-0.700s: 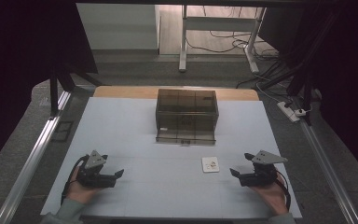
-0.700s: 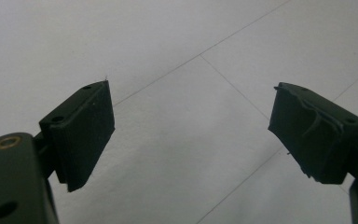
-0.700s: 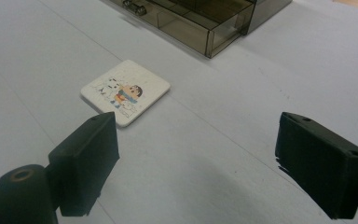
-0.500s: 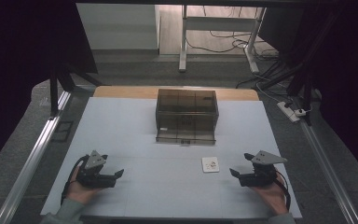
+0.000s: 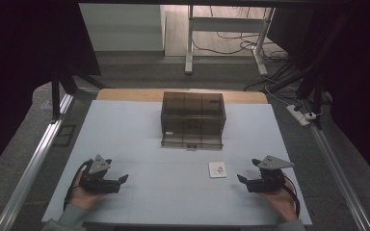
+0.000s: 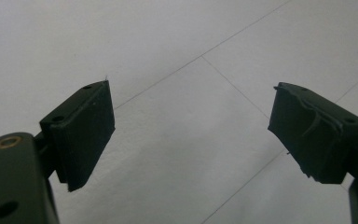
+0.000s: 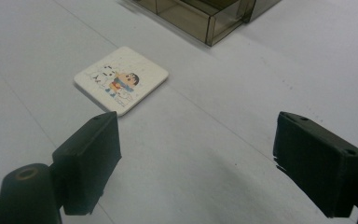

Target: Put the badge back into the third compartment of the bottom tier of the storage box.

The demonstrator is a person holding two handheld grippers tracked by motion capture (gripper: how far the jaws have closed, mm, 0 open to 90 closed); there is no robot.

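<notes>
A small square tile [image 5: 217, 169] with a cartoon print lies flat on the white desk [image 5: 139, 130], in front of the smoked-plastic box [image 5: 193, 115] and well clear of it. The right hand-held gripper [image 5: 241, 178] rests just beside the tile, not touching it, jaws wide apart with nothing between them. The left hand-held gripper [image 5: 123, 178] sits well apart at the desk's near left, jaws likewise spread over bare surface.

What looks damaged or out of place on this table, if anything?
One of the left gripper fingers has a torn, ragged pad, unlike its smooth partner. The small picture tile lies flat, alone on the white table, turned askew to the table's seams, in front of the smoky box.
</notes>
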